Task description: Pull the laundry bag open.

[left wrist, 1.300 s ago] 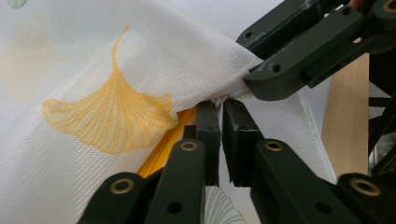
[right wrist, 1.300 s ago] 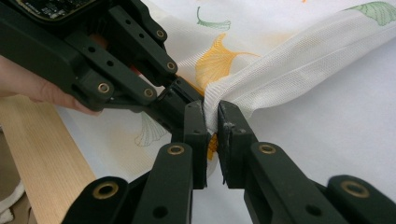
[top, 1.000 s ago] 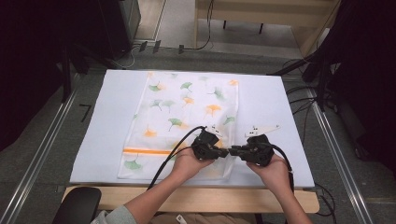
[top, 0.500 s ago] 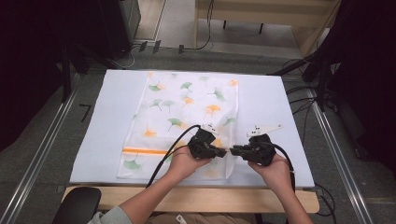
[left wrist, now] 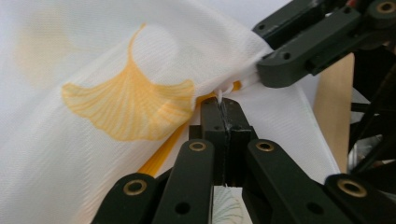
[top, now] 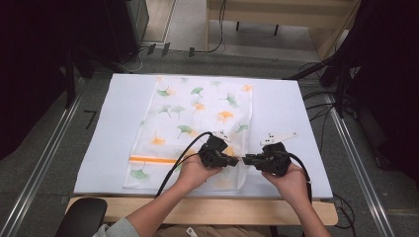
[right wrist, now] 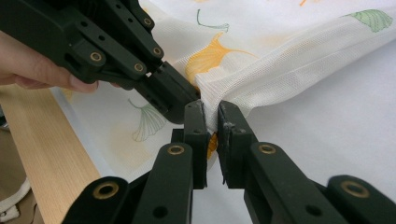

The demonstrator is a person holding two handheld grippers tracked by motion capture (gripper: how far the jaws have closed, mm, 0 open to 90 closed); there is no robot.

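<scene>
Since earlier nothing has shifted: both hand-held grippers pinch the cloth (leaf-printed) on the white table.

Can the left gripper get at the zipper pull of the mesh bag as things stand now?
Probably yes. The left gripper is already shut on a small white tab at the edge of the mesh bag, likely the pull. The right gripper pinches the fabric beside it without blocking it.
</scene>
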